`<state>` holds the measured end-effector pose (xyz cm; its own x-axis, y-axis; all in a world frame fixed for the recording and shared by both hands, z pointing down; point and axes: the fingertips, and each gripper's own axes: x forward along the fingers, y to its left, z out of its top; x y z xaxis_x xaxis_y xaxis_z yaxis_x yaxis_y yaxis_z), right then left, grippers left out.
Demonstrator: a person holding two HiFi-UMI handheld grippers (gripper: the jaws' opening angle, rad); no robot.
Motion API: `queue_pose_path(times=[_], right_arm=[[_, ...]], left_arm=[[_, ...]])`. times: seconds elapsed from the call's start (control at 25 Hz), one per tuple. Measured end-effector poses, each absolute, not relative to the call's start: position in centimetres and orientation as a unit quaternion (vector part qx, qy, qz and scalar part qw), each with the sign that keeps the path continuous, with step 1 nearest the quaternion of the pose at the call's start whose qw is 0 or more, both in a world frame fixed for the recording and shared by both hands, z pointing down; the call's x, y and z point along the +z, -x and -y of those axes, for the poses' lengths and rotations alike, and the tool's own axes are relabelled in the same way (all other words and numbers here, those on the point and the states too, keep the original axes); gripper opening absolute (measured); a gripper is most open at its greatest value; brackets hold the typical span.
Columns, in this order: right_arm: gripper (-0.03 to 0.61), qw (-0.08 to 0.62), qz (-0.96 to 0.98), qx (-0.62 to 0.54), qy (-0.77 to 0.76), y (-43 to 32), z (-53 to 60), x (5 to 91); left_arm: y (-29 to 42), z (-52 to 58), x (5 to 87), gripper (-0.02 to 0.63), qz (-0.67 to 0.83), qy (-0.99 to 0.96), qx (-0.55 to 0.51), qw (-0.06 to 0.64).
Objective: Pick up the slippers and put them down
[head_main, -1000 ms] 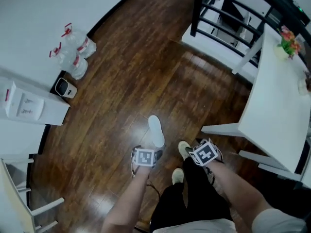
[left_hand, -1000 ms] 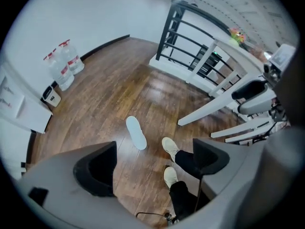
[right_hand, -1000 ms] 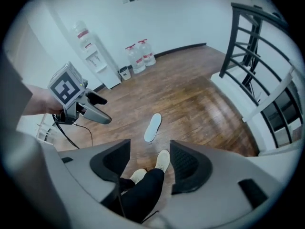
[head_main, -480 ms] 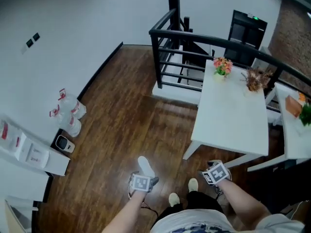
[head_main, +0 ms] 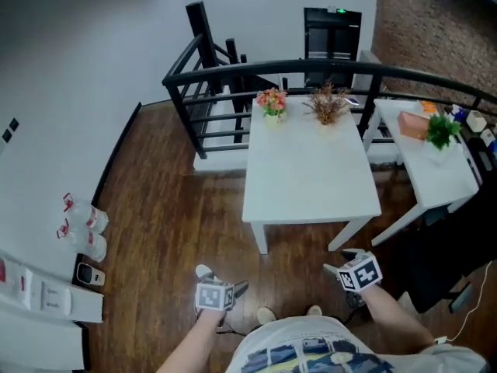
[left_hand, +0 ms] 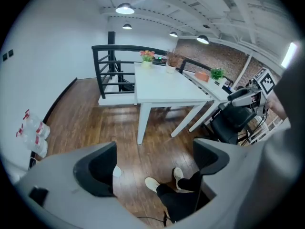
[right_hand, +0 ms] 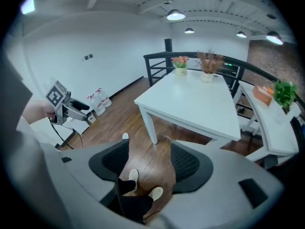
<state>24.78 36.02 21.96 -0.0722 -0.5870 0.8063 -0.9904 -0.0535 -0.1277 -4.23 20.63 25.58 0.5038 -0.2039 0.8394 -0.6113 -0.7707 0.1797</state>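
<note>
One white slipper (head_main: pixel 203 272) lies on the dark wood floor, just past my left gripper (head_main: pixel 221 290) in the head view. It shows beside the left jaw in the left gripper view (left_hand: pixel 116 171) and as a small tip in the right gripper view (right_hand: pixel 125 136). My left gripper (left_hand: pixel 155 151) is open with only floor between its jaws. My right gripper (head_main: pixel 349 274) is raised near the table leg; in its own view the right gripper (right_hand: pixel 150 149) is open and holds nothing. The person's two feet in white footwear (left_hand: pixel 152 182) stand below both grippers.
A white table (head_main: pixel 311 173) with flower pots stands just ahead, and a black railing (head_main: pixel 233 76) runs behind it. A second white table (head_main: pixel 435 169) and a black chair (head_main: pixel 435 263) are at the right. Water bottles (head_main: pixel 81 228) and a white cabinet (head_main: pixel 39 301) line the left wall.
Both grippers have risen from near the floor, empty. The head view has swung up from the floor to take in the table and railing. The slipper stays on the floor.
</note>
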Motion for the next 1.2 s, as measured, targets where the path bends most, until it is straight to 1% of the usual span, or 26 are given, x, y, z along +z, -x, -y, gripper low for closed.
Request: queue_pose_path(times=[0.24, 0.4, 0.72, 0.88, 1.2], right_arm=[[0.299, 0.221, 0.606, 0.364, -0.672, -33.6, -45.9, 23.5], [0.299, 0.202, 0.617, 0.351, -0.675, -36.7, -48.8, 22.6], [0.299, 0.181, 0.634, 0.332, -0.675, -38.9, -50.8, 20.6], [0.299, 0.17, 0.64, 0.333, -0.671, -39.0, -51.5, 20.6], [0.299, 0.165, 0.645, 0.315, -0.676, -38.9, -52.4, 19.3]], left_arm=[[-5.5, -27.6, 25.8, 0.502, 0.215, -0.85, 0.425, 0.225], [-9.5, -31.4, 24.6, 0.502, 0.214, -0.858, 0.41, 0.224], [-12.3, -33.9, 22.5, 0.502, 0.206, -0.864, 0.405, 0.215], [-12.8, -34.8, 22.4, 0.502, 0.202, -0.863, 0.408, 0.219], [-13.4, -35.7, 21.1, 0.502, 0.191, -0.871, 0.403, 0.206]])
